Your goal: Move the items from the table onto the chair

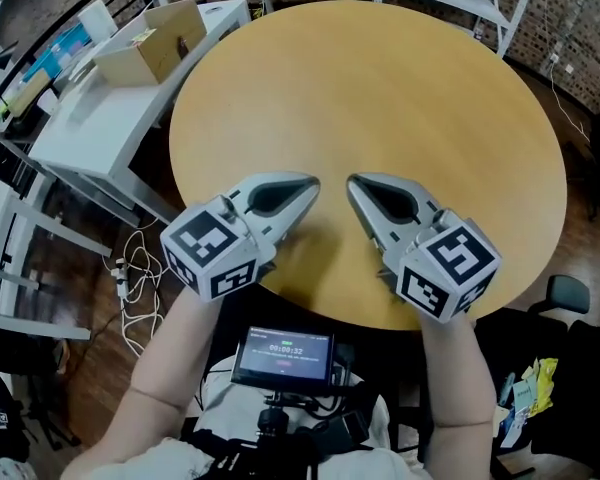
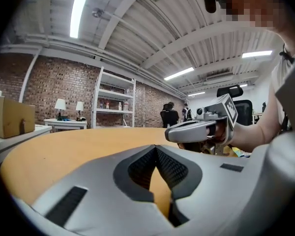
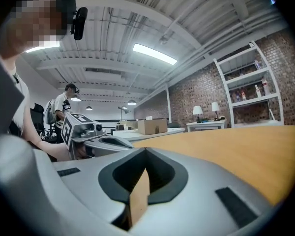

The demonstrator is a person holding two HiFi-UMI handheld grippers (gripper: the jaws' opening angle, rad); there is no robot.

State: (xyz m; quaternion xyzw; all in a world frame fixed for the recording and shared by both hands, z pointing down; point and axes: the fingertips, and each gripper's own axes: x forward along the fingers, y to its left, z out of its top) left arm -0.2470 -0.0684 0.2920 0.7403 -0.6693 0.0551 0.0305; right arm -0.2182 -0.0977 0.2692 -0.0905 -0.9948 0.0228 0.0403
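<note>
**Both tongs shut, over the near part of the table**

Surface: we see a round tan wooden table (image 1: pixel 380 98) with a smooth matt top. The floor left of the table is dark wood, with a tangle of white cables (image 1: pixel 135 278) on it. A white desk (image 1: pixel 100 128) stands just left of the table and carries an open brown cardboard box (image 1: pixel 155 43). A black chair (image 1: pixel 568 293) sits at the table's near right edge.

Room: the red brick wall (image 2: pixel 54 87) beyond the table has white metal shelving (image 2: pixel 115 100) and a small white-shaded lamp (image 2: pixel 60 103) in front of it. A long ceiling strip light (image 3: pixel 155 54) runs overhead.

Writing: each gripper carries a cube with black-and-white square markers, the left cube (image 1: pixel 212 248) and the right cube (image 1: pixel 450 268). The small chest-mounted screen (image 1: pixel 283 356) below the table's near edge shows timer digits that are too small for us to read.

Tongs: the left gripper (image 1: pixel 313 184) has its jaws closed tip to tip with nothing between them. The right gripper (image 1: pixel 352 181) is the same, pressed together and empty.

Pointing: both grippers lie roughly level above the table's near part. Their long axes run away from the person, and their tips angle in toward each other, close together but not touching.

Items to move: we cannot tell where they are from any view.
</note>
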